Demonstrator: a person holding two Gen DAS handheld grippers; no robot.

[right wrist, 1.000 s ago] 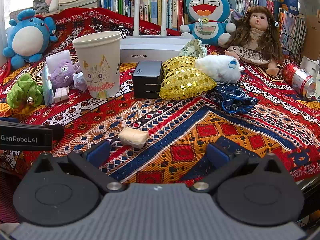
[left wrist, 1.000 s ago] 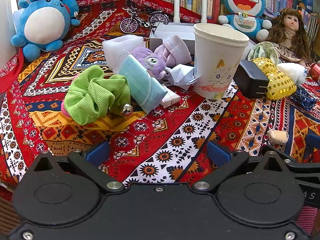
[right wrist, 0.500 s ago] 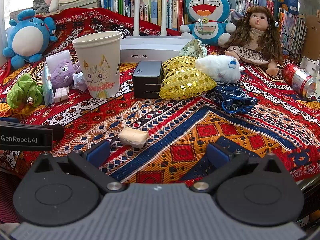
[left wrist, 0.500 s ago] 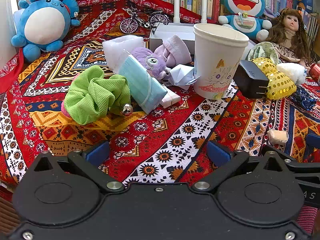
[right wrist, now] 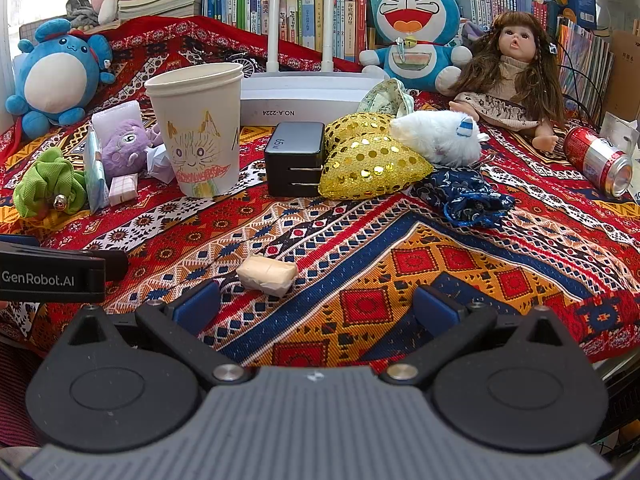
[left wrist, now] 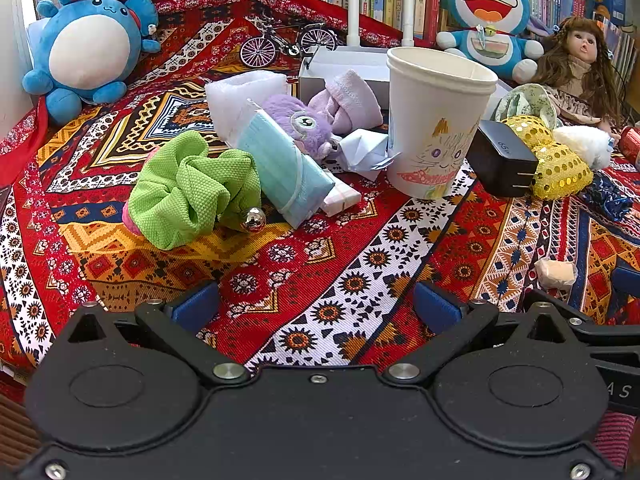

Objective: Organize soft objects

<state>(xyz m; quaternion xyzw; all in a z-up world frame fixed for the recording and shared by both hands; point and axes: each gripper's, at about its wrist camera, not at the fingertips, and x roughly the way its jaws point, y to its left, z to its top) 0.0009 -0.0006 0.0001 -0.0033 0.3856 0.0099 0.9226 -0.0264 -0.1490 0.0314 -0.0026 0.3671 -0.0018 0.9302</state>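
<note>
**Both claws wide apart over the patterned worktop**

A red, orange and blue patterned cloth (right wrist: 400,264) covers the worktop, and a bookshelf (right wrist: 304,4) closes the room behind it. The left claw (left wrist: 316,306) hovers low with its jaws spread and nothing between them; the right claw (right wrist: 316,304) is spread the same way, also holding nothing.

Ahead and left of the left claw lies a green scrunchie (left wrist: 192,196), touching a folded face mask (left wrist: 284,172) that leans against a purple plush (left wrist: 300,124). Only the left view shows the toy bicycle (left wrist: 288,42) clearly, far ahead.

The right view alone shows a red can (right wrist: 598,160) lying on its side far right, and a dark blue cloth pouch (right wrist: 464,196) ahead and right of the right claw. A wrapped beige piece (right wrist: 267,274) sits just ahead of its left finger.

The paper cup (right wrist: 198,128) with a cat drawing stands upright; its inside is hidden. Beside it are a black charger (right wrist: 294,158), a gold sequin pillow (right wrist: 370,164) and a white plush (right wrist: 438,138).
</note>
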